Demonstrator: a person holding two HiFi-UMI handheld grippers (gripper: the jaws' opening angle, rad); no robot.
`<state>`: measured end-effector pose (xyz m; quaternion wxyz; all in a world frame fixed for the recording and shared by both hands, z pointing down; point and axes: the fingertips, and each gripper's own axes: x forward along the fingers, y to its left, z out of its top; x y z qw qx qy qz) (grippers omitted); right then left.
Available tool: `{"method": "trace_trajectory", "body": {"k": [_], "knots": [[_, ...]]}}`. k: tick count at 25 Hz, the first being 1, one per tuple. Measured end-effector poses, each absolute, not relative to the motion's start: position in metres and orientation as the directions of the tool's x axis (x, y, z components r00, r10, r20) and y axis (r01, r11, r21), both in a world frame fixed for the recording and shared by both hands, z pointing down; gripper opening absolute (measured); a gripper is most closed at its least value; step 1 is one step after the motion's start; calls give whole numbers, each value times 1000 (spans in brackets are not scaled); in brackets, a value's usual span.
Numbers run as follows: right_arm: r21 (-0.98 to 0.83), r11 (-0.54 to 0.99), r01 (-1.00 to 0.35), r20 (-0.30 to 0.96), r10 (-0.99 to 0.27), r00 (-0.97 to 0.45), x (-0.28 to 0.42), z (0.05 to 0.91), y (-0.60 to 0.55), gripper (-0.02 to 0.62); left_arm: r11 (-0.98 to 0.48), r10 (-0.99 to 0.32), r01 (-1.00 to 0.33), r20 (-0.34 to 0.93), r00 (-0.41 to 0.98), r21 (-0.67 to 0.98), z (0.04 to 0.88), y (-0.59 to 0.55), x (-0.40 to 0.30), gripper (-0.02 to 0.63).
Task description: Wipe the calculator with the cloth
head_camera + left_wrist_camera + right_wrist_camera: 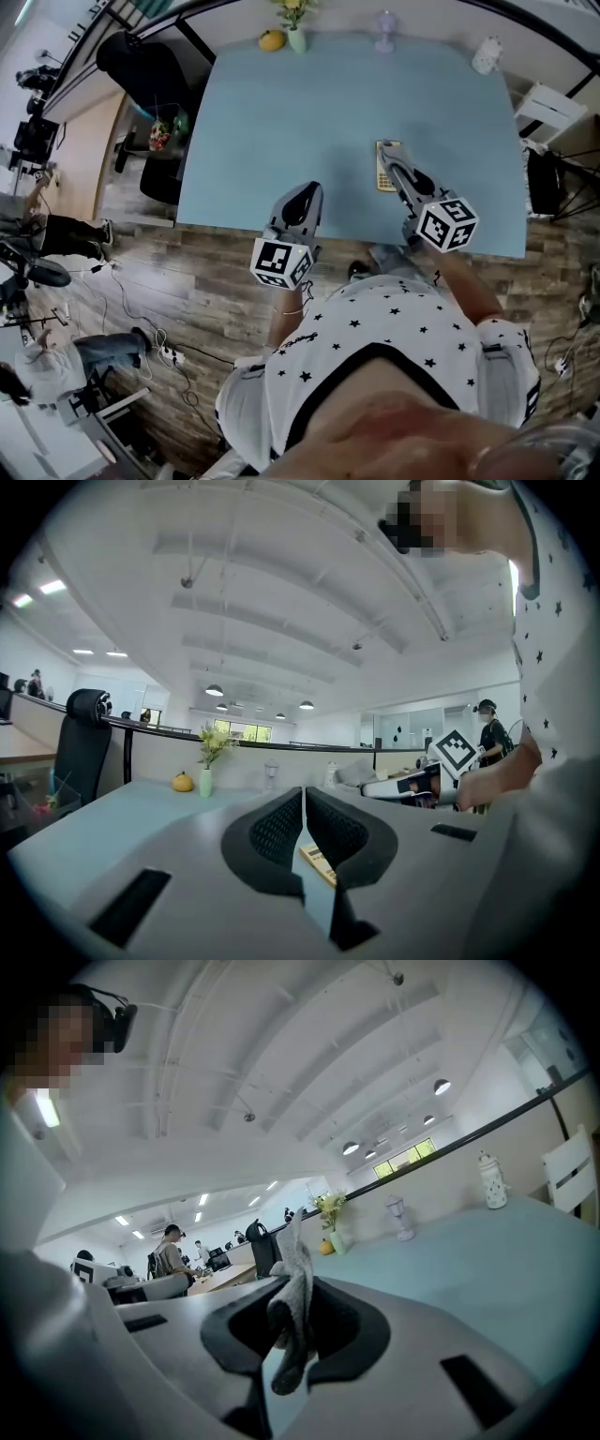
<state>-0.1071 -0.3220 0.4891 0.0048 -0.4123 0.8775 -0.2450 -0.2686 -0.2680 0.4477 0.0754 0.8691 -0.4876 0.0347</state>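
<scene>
Grey cloth — crumpled, limp, in right gripper

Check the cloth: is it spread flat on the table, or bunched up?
Bunched up. The right gripper view shows the grey cloth crumpled into a strip, pinched between the shut jaws of the right gripper.

We see a bright, evenly lit room: ceiling lamps glow overhead and the table carries only faint, soft shadows. Both gripper views bend strongly toward the edges, with black vignetted corners; the head view curves too
</scene>
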Motion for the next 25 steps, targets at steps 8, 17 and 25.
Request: {"method": "trace_trajectory", "body": {"k": [8,17,25], "knots": [[-427,534,-730,232,-715,-659,-102,502,-370,46,-483,-862,-871,124,492,93,443,-304,-268,35],[-385,502,-775,338,-704,-624,-100,540,-417,46,-467,-869,-879,133,476,95,445,-337,-261,35],[-348,466,-813,463,-669,-582,-104,587,-440,52,-450,-875,-888,152,460,96,449,-348,-261,35]]}}
